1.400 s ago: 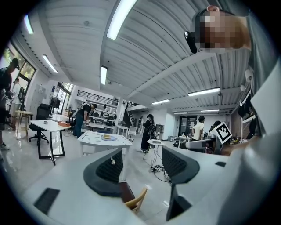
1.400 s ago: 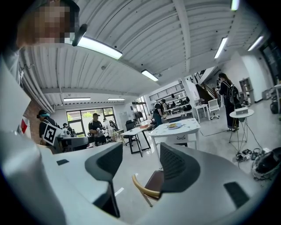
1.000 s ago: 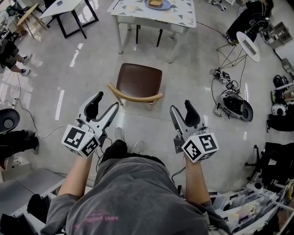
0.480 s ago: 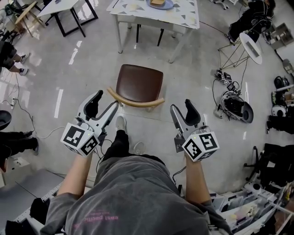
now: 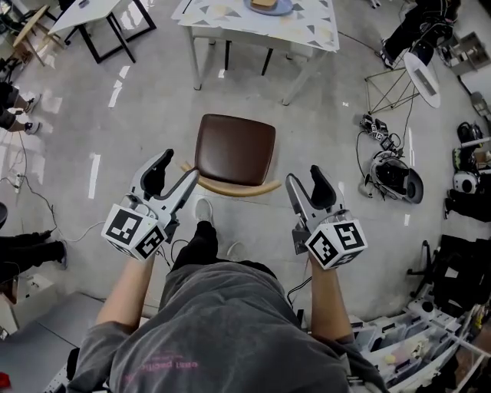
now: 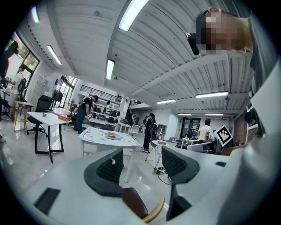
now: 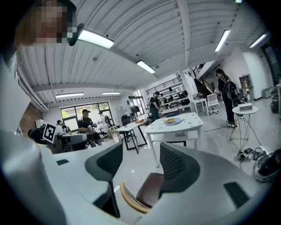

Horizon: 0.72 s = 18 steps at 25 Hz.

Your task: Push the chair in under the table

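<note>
A chair with a brown seat (image 5: 235, 147) and a curved wooden backrest (image 5: 234, 186) stands on the floor, a short way from the white table (image 5: 307, 31), with its back toward me. My left gripper (image 5: 178, 167) is open and empty, just left of the backrest's end. My right gripper (image 5: 303, 176) is open and empty, just right of the other end. Neither touches the chair. In the left gripper view the seat (image 6: 134, 203) and backrest (image 6: 154, 211) show low between the jaws of that gripper (image 6: 142, 165). In the right gripper view the backrest (image 7: 129, 202) lies below its gripper (image 7: 138, 165).
A plate with food (image 5: 268, 6) sits on the white table. A black-legged table (image 5: 107, 15) stands at the far left. At the right are a round white side table (image 5: 422, 73) and a helmet with cables (image 5: 391, 173) on the floor. People stand around the room's edges.
I have stepped forward with both grippers, and the chair's backrest now lies closer, almost level with the fingertips. Both jaws stay as they were. The chair has not moved.
</note>
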Tool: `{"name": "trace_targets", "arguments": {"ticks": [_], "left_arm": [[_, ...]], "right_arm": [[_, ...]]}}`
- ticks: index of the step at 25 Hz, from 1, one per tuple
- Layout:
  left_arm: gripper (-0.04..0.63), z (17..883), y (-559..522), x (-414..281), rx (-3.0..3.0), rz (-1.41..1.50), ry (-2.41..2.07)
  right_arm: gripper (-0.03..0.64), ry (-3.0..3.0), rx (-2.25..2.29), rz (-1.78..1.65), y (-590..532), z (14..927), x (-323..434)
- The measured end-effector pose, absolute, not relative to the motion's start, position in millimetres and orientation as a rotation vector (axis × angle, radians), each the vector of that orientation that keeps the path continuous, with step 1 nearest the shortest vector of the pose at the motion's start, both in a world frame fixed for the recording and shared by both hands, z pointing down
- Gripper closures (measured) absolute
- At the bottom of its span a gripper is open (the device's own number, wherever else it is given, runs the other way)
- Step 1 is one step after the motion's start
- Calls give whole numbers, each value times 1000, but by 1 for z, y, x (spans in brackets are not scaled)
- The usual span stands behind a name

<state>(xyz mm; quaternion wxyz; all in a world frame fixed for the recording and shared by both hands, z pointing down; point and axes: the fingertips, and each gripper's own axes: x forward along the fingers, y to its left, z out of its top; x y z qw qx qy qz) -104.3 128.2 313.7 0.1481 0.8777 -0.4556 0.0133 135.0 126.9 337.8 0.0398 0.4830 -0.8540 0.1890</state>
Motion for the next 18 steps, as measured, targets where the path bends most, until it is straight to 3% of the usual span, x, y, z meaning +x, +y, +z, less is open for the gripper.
{"name": "trace_targets", "arguments": {"ticks": [18], "left_arm": [[322,333,0,-170,2525,47,-1157]], "right_arm": [[368,-2476,1573,626,20,352,67]]}}
